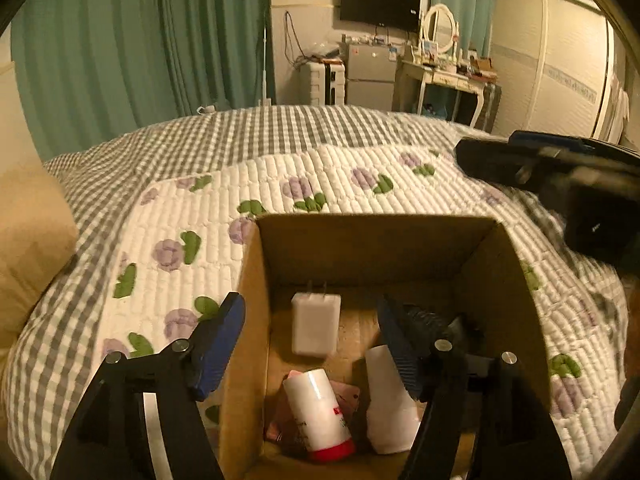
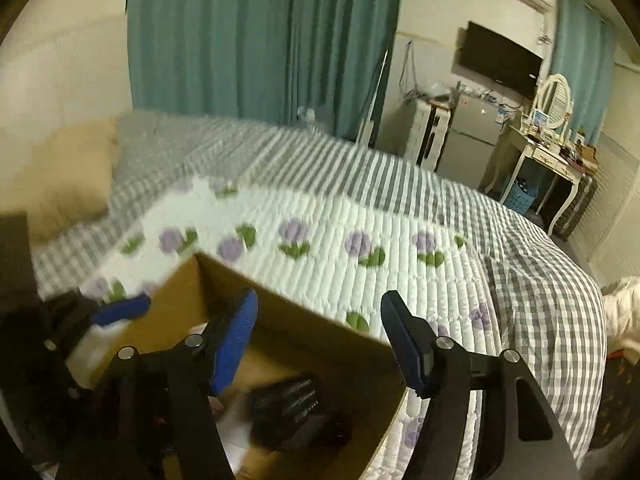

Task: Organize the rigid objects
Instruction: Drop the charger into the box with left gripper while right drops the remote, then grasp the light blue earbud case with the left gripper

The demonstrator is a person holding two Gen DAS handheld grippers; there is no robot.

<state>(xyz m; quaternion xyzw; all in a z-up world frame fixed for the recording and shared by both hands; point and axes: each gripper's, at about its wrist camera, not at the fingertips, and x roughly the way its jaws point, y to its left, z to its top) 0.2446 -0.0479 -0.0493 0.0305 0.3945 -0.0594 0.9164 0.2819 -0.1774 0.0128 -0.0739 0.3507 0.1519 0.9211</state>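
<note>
A: Where do the things lie?

B: In the open cardboard box (image 1: 256,320) on the bed's quilt (image 1: 320,176), the one with purple flowers. On its floor I see a white plug adapter (image 1: 316,328), prongs toward the far wall, a white bottle with a red cap (image 1: 318,416) lying on its side, a white container (image 1: 386,400) beside it, and something pink under the bottle. A black ridged object (image 2: 292,412) lies at the right side of the box.

A: And the left hand-held gripper (image 1: 312,344)?

B: Its jaws stand apart with nothing pressed between them. They straddle the box's left wall: one blue finger (image 1: 218,344) outside over the quilt, the other inside, in front of the white container.

A: The right hand-held gripper (image 2: 320,340)?

B: Also spread wide and empty, straddling the box's right wall above the black object.

A: Anything around?

B: A tan pillow (image 1: 32,236) at the left, green curtains (image 1: 140,40), a wall television (image 1: 380,6), a small fridge (image 1: 368,76), and a dressing table with an oval mirror (image 1: 438,24).
</note>
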